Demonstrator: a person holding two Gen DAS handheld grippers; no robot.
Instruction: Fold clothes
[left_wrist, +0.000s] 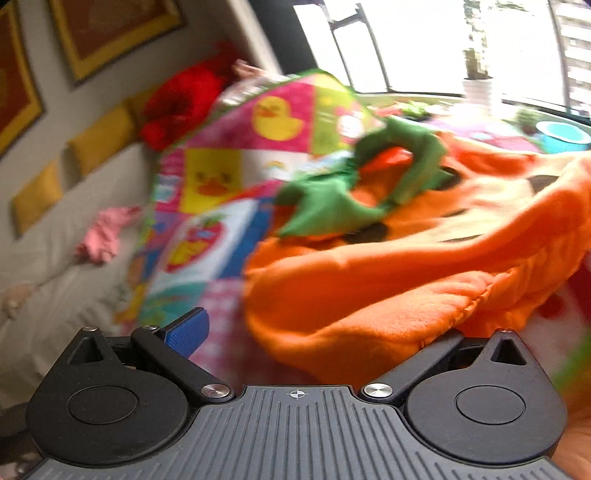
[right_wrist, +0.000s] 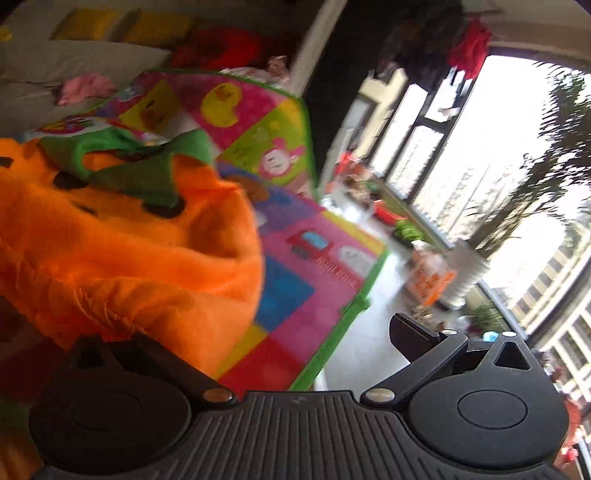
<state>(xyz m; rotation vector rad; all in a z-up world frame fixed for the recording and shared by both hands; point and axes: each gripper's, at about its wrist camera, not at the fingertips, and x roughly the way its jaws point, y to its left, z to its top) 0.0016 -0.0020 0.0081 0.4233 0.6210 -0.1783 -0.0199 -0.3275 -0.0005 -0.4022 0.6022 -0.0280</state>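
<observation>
— Though blurred, plainly a pumpkin costume (left_wrist: 388, 266) of orange fleece, heaped on a patchwork play mat (left_wrist: 218, 192) with ducks and a strawberry printed on it. Green leaf collar (left_wrist: 354, 192) on top, dark face patches beside it.

— And on the left gripper (left_wrist: 306, 343)?

— Spread wide. Blue-padded finger (left_wrist: 188, 332) bare over the mat, clear of the cloth; other finger buried under the orange hem. Open, then, with fabric lying across one side only.

— Right gripper (right_wrist: 258, 339)?

— Also parted. Black finger (right_wrist: 413, 339) free above the pale floor (right_wrist: 354, 354) past the mat's green edge; opposite finger hidden beneath the costume (right_wrist: 129, 251). Whether pinching anything, cannot tell from that side, but wide apart all the same.

— Around it?

— Pink garment (left_wrist: 103, 236) on a grey sofa (left_wrist: 55, 280) with yellow cushions (left_wrist: 99, 136), something red and plush (left_wrist: 184, 103) behind the mat, tall windows (right_wrist: 480, 166) and a white planter (right_wrist: 465, 273) to the right.
</observation>
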